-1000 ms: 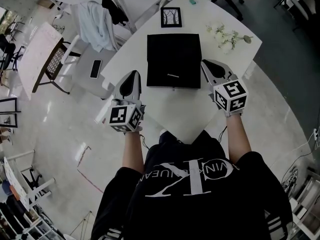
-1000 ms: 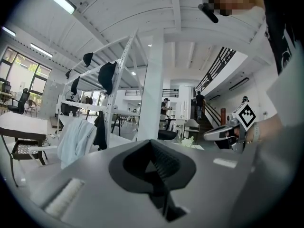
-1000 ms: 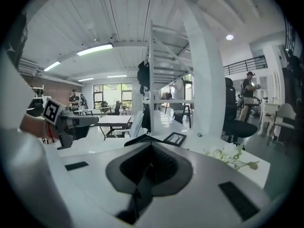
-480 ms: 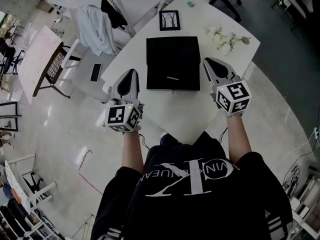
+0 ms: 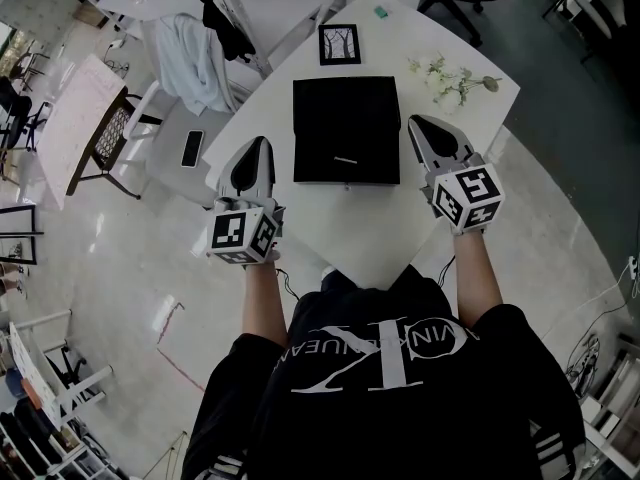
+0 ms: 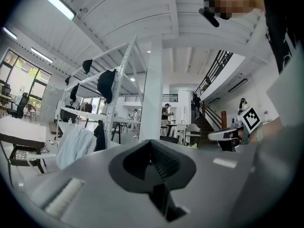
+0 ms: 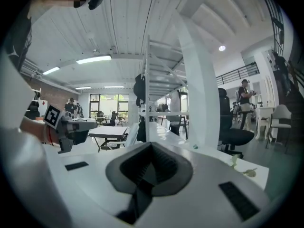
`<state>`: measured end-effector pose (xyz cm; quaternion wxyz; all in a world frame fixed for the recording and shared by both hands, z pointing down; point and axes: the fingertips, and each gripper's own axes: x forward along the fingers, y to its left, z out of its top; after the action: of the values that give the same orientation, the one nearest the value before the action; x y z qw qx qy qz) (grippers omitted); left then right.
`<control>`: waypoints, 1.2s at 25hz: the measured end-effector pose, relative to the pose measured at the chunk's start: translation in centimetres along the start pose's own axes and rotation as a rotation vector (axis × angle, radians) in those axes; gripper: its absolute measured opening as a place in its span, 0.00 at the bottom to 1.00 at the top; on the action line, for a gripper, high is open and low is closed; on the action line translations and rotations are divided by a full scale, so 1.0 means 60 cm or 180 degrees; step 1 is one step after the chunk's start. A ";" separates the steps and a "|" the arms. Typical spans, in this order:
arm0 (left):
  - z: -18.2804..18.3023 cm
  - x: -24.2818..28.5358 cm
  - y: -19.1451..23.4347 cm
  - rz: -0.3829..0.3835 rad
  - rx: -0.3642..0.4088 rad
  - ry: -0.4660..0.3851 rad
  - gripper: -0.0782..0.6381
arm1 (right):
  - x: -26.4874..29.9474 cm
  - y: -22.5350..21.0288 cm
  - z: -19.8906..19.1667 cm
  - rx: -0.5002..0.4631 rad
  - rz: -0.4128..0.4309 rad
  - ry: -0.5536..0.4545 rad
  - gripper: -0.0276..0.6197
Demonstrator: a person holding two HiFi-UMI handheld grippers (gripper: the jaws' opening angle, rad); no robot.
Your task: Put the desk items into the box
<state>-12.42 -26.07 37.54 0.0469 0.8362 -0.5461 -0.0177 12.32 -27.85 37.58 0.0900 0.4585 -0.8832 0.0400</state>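
on the white table (image 5: 345, 223), a black box (image 5: 346, 128) is set at the middle, with a framed picture (image 5: 340, 44) beyond it, a white flower sprig (image 5: 445, 76) off its far right corner and a small green item (image 5: 381, 10) near the far edge. the left gripper (image 5: 256, 147) is held near the box's left side, the right gripper (image 5: 419, 124) just beside its right side. both claws are pressed together, nothing pinched.

White table (image 5: 350, 218) with angled edges. Carries a flat black box (image 5: 346, 128) at its middle, a framed picture (image 5: 340, 44) just beyond that, a sprig of white flowers (image 5: 450, 76) toward the far right, and a small green item (image 5: 381, 10) near the far edge.
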 end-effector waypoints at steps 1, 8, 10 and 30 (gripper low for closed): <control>0.001 0.001 0.000 -0.0001 0.0002 -0.0006 0.12 | 0.000 -0.001 0.001 0.0003 -0.0003 -0.0011 0.06; 0.009 0.002 0.002 0.0015 0.0011 -0.0041 0.12 | -0.003 -0.003 0.004 0.0000 -0.0015 -0.0055 0.06; 0.012 0.001 0.003 0.0021 0.0012 -0.0050 0.12 | -0.004 -0.003 0.005 0.0002 -0.0013 -0.0061 0.06; 0.012 0.002 0.003 0.0039 0.0011 -0.0034 0.12 | -0.010 -0.008 0.005 0.0021 -0.0018 -0.0087 0.06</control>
<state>-12.58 -26.26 36.85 0.0426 0.8328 -0.5515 -0.0209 13.01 -27.66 37.18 0.0765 0.4618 -0.8829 0.0364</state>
